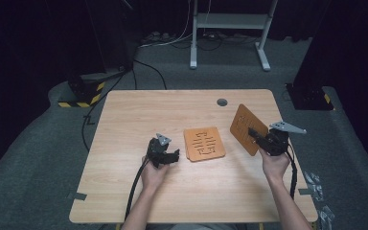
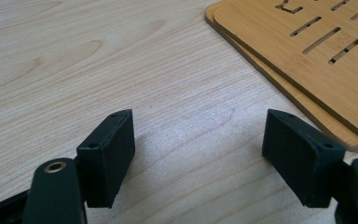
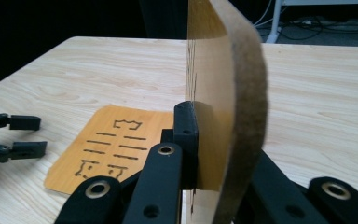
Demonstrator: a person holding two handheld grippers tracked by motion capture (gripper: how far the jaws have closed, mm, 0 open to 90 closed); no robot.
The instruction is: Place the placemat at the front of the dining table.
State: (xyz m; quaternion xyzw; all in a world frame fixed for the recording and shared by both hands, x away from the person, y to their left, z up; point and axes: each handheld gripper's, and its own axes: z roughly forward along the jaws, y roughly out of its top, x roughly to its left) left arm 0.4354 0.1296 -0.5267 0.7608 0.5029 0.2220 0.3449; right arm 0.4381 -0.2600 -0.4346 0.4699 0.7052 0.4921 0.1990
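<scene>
1. Done: the right claw (image 1: pixel 256 136) grips one slotted wooden mat (image 1: pixel 245 128), lifted on edge off the bench (image 1: pixel 139 115).
2. Left: two stacked mats (image 1: pixel 204 143) lie mid-bench; the left claw (image 1: pixel 173 155) gapes wide and empty just beside them.

Table (image 1: pixel 139 120): light wood top, rounded corners. Small grey round cap (image 1: pixel 222 102) set in it near the far edge, right of centre. Grey tape tabs at the near corners, left tab (image 1: pixel 76 196) and right tab (image 1: pixel 305 191).

Floor is grey carpet (image 1: pixel 33 158). White metal frame stand (image 1: pixel 230 28) beyond the table, two feet on the carpet. Loose cables (image 1: pixel 182 40) bundled beside its left foot, one black cable (image 1: pixel 151 69) runs toward the table's far left corner.

Black bases with yellow-black hazard stripes: left base (image 1: pixel 82 93) off the far left corner, right base (image 1: pixel 311 96) off the far right. Crumpled clear plastic (image 1: pixel 318 189) on the carpet by the near right corner. Backdrop is dark.
</scene>
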